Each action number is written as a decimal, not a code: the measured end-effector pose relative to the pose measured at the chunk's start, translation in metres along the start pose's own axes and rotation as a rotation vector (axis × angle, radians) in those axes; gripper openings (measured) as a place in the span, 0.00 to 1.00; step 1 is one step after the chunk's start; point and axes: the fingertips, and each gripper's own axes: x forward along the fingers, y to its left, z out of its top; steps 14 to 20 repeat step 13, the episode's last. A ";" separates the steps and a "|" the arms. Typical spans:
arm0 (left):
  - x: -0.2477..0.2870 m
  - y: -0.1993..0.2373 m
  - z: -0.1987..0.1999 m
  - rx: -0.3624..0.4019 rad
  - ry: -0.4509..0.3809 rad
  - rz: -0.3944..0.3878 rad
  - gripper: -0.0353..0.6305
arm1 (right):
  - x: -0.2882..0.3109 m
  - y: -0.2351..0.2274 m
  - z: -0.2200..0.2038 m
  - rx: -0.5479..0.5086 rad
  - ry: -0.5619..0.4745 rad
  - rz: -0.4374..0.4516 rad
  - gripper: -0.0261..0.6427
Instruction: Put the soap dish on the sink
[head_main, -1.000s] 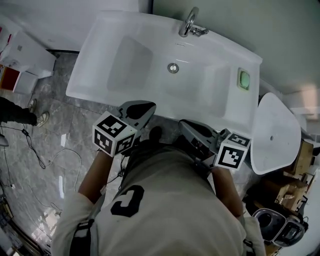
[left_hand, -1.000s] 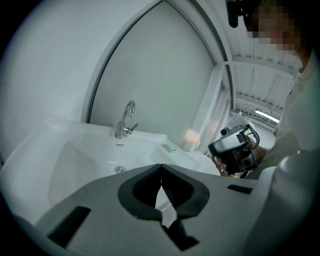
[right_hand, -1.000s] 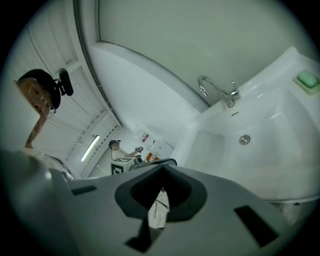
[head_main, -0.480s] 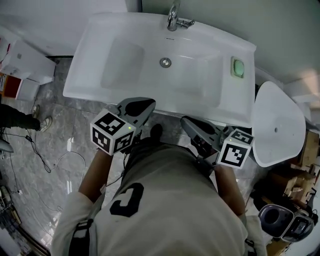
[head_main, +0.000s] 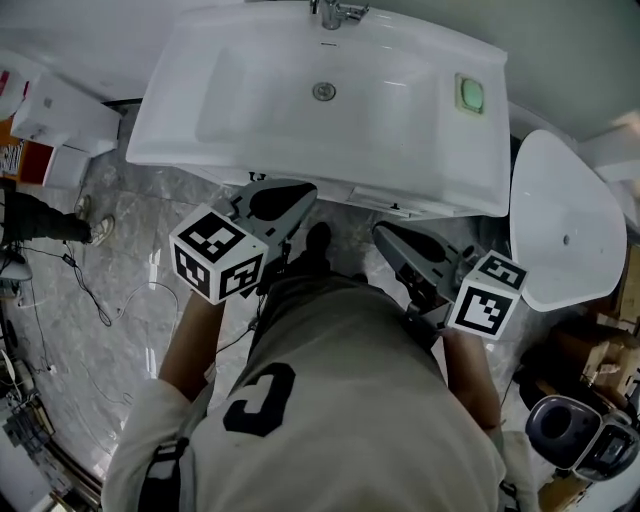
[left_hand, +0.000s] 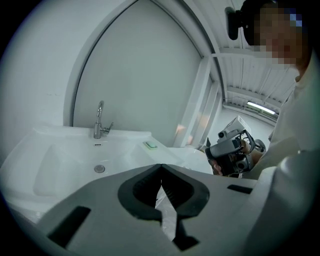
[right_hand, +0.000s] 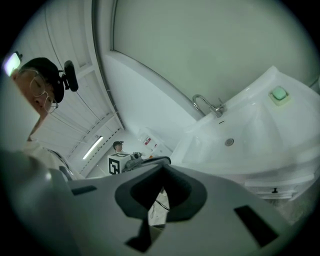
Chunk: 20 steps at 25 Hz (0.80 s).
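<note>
1 C-like shirt mark (head_main: 255, 400); soap dish (head_main: 471, 92) on sink (head_main: 170, 140), rt.

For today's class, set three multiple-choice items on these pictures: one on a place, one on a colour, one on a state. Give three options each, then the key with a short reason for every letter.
1. Where is the soap dish?
A. on the right rear ledge of the sink
B. over the drain
C. on the floor

2. What colour is the soap dish's middle?
A. red
B. green
C. black

3. How do the jaws of the right gripper stand?
A. shut on the soap dish
B. wide apart
C. shut, empty

Key:
1 A, it sits on the ledge right of the faucet.
2 B, the middle shows pale green.
3 C, the tips meet with nothing between them.
</note>
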 end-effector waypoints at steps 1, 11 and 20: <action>-0.003 -0.007 -0.003 -0.001 0.002 0.004 0.08 | -0.006 0.003 -0.006 0.002 0.004 0.007 0.05; -0.037 -0.047 -0.057 -0.030 0.071 0.046 0.08 | -0.031 0.030 -0.063 0.021 0.114 0.076 0.05; -0.042 -0.046 -0.070 -0.054 0.080 0.062 0.08 | -0.033 0.032 -0.072 0.038 0.132 0.083 0.05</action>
